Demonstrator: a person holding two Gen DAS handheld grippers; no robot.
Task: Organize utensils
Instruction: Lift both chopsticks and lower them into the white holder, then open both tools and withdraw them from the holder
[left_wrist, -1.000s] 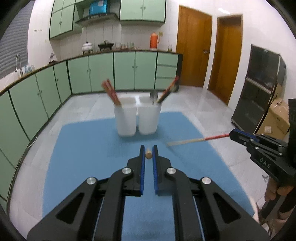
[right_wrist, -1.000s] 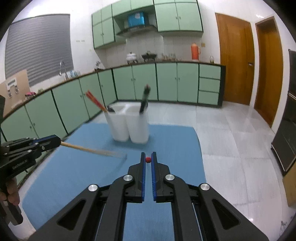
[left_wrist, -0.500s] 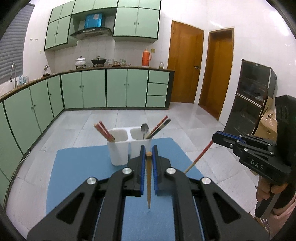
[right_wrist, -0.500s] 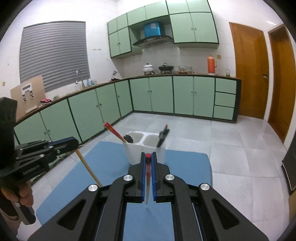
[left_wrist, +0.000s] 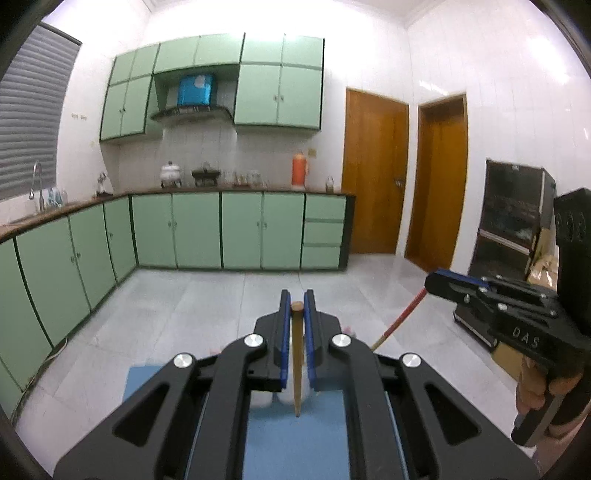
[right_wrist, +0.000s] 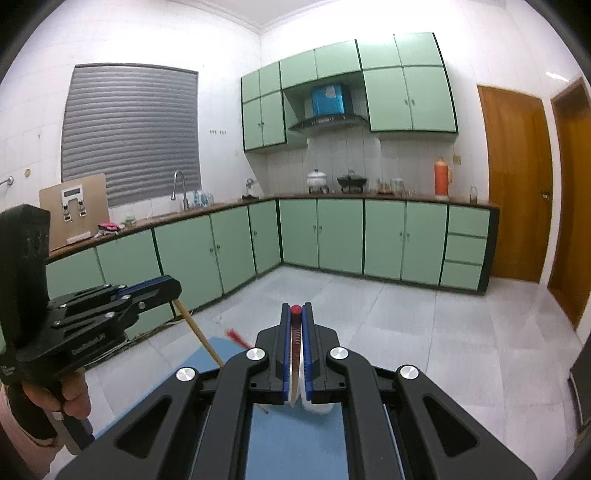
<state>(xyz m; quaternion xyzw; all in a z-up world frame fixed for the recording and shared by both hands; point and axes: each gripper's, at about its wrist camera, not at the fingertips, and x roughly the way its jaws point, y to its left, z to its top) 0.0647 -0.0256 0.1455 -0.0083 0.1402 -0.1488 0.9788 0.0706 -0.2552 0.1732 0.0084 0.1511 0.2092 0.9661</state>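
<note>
My left gripper is shut on a plain wooden chopstick that hangs point down between the jaws. My right gripper is shut on a red-topped chopstick, also hanging down. Both are raised and level, above the blue mat. The white utensil holder shows only as a sliver behind the jaws. The right gripper appears in the left wrist view with its red chopstick. The left gripper appears in the right wrist view with its wooden chopstick.
Red chopstick ends stick out from the hidden holder. Green cabinets line the far wall and left side. Two wooden doors and a dark cabinet stand at right. Grey tiled floor lies beyond the mat.
Both grippers have tilted upward and lifted, each still holding its chopstick. The chopsticks swung from sideways to hanging down. The white holder has dropped out of sight behind the jaws.
</note>
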